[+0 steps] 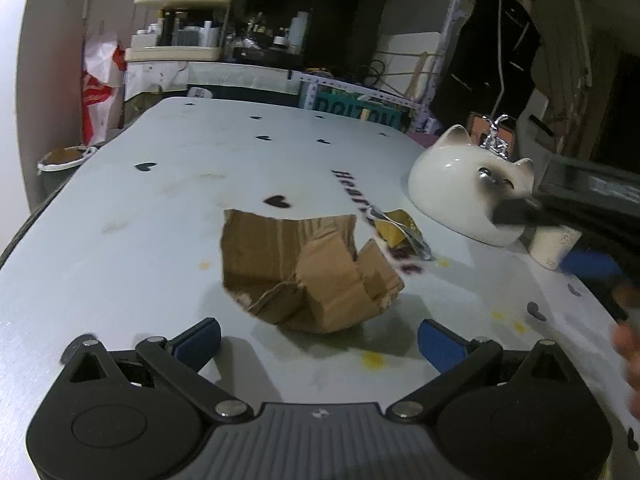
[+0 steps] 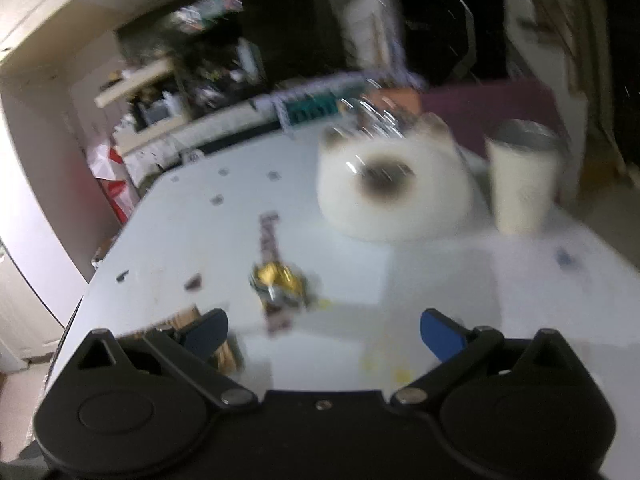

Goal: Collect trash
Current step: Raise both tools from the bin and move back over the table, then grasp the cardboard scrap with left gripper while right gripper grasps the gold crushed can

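A crumpled piece of brown cardboard (image 1: 308, 272) lies on the white table (image 1: 160, 200), just ahead of my open, empty left gripper (image 1: 320, 340). A gold and silver foil wrapper (image 1: 400, 232) lies behind the cardboard to the right. In the blurred right wrist view the same wrapper (image 2: 280, 280) lies ahead and left of my open, empty right gripper (image 2: 324, 332), and a corner of the cardboard (image 2: 224, 348) shows by the left finger. The right gripper's dark body (image 1: 560, 208) shows at the right edge of the left wrist view.
A white cat-shaped ceramic bowl (image 1: 472, 184) stands at the table's right, with a cream cup (image 2: 524, 176) beside it. A bin with a white liner (image 1: 64, 164) stands past the table's left edge. Cluttered shelves (image 1: 180, 24) fill the back.
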Demonstrator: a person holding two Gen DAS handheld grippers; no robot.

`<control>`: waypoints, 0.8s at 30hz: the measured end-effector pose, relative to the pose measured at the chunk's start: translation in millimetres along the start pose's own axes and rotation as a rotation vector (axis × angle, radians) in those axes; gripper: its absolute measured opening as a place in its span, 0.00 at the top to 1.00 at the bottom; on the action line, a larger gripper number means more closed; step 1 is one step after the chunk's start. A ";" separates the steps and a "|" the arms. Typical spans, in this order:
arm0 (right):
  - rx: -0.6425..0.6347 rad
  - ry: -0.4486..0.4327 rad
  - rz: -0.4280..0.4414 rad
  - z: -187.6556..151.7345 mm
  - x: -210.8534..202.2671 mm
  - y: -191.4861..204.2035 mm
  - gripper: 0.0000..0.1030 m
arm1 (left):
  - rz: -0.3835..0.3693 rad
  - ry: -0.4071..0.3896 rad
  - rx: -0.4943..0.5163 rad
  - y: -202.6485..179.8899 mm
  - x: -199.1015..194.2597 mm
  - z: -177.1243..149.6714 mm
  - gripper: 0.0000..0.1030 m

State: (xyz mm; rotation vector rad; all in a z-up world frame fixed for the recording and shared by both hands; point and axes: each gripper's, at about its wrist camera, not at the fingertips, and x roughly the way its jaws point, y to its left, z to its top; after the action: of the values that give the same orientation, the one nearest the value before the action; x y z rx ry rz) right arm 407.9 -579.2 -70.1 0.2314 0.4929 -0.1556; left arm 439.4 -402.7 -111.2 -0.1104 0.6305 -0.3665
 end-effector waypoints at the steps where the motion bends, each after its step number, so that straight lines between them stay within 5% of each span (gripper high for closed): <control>1: -0.033 -0.014 0.001 1.0 7.0 4.0 0.00 | -0.005 0.000 -0.003 1.8 2.0 1.2 0.00; 13: -0.315 0.078 0.118 10.5 87.8 19.3 0.15 | 0.006 0.010 0.030 3.7 22.4 15.9 0.00; 15: -0.339 0.103 0.133 8.7 97.0 21.4 0.20 | -0.003 0.013 0.043 1.7 23.2 15.0 0.00; 21: -0.314 0.141 0.166 0.9 103.9 18.3 0.57 | -0.014 0.014 0.048 1.2 23.5 14.4 0.00; 24: -0.305 0.134 0.166 -3.7 98.1 17.9 0.59 | -0.023 0.017 0.060 0.4 23.0 13.5 0.00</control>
State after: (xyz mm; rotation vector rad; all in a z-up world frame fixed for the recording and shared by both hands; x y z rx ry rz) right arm 495.2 -570.0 -117.5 -0.0164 0.6205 0.0978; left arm 464.6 -410.9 -113.1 -0.0571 0.6352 -0.4090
